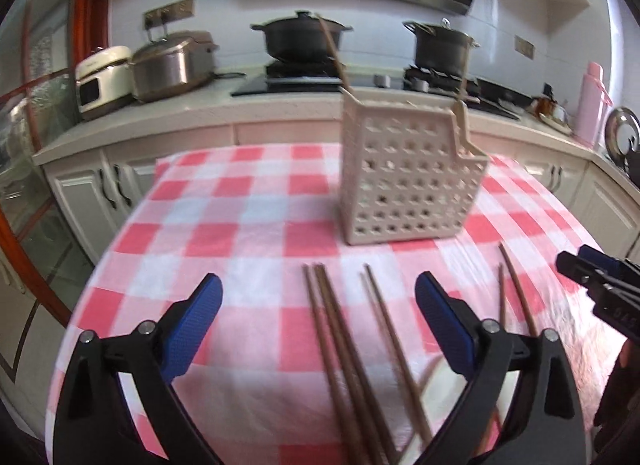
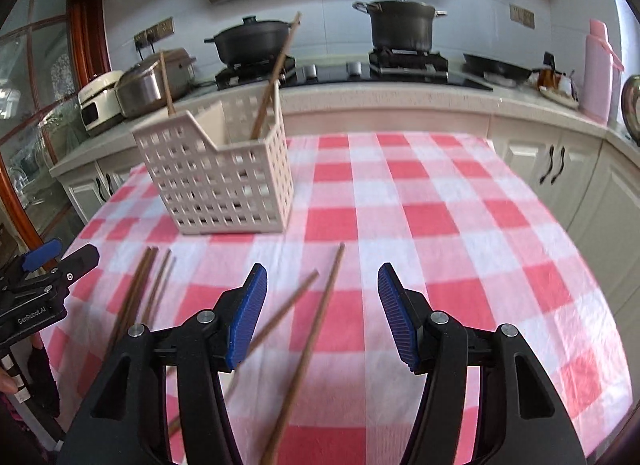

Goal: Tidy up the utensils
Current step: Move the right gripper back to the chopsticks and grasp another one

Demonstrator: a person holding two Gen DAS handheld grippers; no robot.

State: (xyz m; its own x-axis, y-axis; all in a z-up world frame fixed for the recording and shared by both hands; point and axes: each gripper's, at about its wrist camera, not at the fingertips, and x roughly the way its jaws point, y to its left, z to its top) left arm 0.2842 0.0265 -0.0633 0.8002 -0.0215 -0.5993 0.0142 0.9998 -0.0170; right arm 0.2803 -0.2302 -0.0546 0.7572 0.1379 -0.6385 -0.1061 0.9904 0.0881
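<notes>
A cream perforated utensil holder [image 1: 408,177] stands on the pink checked tablecloth [image 1: 248,217]; it also shows in the right wrist view [image 2: 220,181]. Two brown chopsticks [image 2: 276,73] stand upright in it. Several brown chopsticks [image 1: 340,345] lie flat on the cloth between my left gripper's [image 1: 318,297] open jaws. A further pair [image 2: 316,325] lies between my right gripper's [image 2: 322,289] open jaws. Both grippers are empty and hover above the cloth. The right gripper shows at the right edge of the left wrist view [image 1: 600,285], the left gripper at the left edge of the right wrist view [image 2: 44,277].
Behind the table runs a kitchen counter [image 2: 400,101] with a stove, two black pots [image 2: 400,21], rice cookers [image 1: 168,65] and a pink flask [image 2: 598,69]. White cabinets [image 2: 560,169] stand below. The table edge drops off at left and right.
</notes>
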